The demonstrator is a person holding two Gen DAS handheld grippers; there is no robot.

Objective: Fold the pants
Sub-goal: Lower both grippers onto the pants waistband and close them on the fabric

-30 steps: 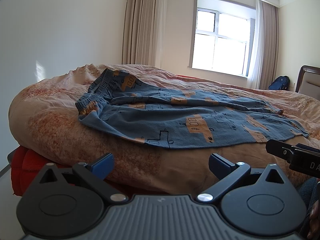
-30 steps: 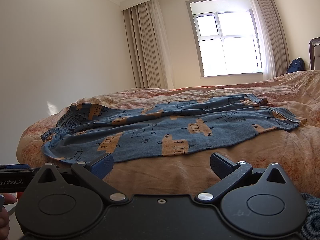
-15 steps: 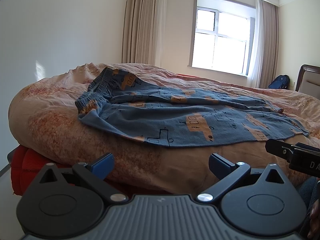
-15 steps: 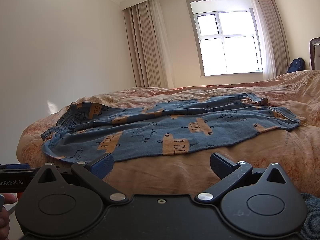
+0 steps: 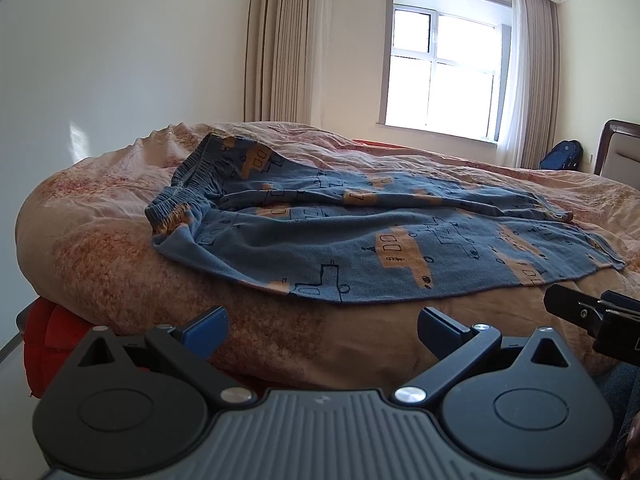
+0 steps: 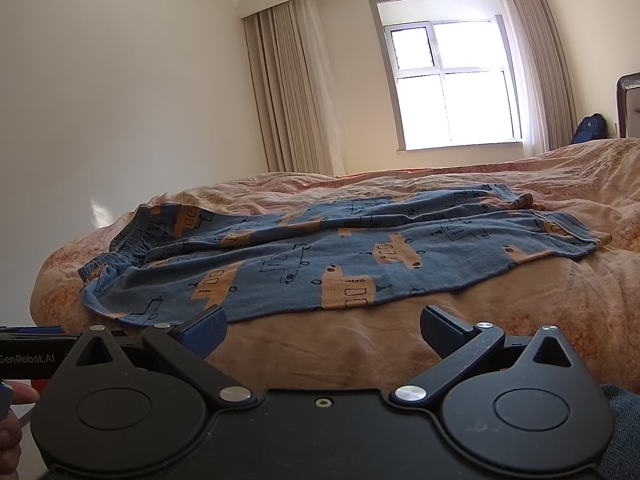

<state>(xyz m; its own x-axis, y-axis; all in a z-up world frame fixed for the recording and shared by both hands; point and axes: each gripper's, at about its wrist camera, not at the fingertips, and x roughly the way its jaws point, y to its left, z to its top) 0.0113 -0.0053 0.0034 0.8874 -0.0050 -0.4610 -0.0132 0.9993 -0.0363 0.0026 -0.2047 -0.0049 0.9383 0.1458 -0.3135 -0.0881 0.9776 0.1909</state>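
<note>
Two grippers hang low at the near edge of a bed [image 5: 100, 248], both pointing across it toward a pair of blue pants [image 5: 360, 236] spread out on the peach-coloured quilt. The left gripper [image 5: 322, 326] has its jaws spread wide with nothing between them, its blue-padded fingers [image 5: 206, 326] short of the fabric and in front of the quilt's rounded side. The right gripper [image 6: 322, 326] is likewise wide open and empty, its tips near the closest hem of the pants but not touching it.

The pants lie flat and unfolded, running crosswise to both cameras: the gathered elastic waistband [image 5: 188, 184] sits at the left end, slightly bunched and lifted, and the two legs stretch to the right, one lying beyond the other. The leg cuffs [image 6: 572, 236] end at the right, well short of the far side of the bed. The cloth carries orange patches and dark line drawings, and its near edge droops a little over the quilt's curve.

In the left wrist view, part of the right gripper's black body shows at the right edge; in the right wrist view, a black bar with white lettering shows at the left edge, with the person's fingers [image 6: 16, 396] beside it.

Behind the bed stand a bright window [image 5: 444, 60] with beige curtains [image 5: 288, 40], a blue backpack [image 5: 562, 155] on the floor, and a dark headboard [image 5: 618, 152]. A red cushion [image 5: 48, 340] pokes out below the quilt at left.
</note>
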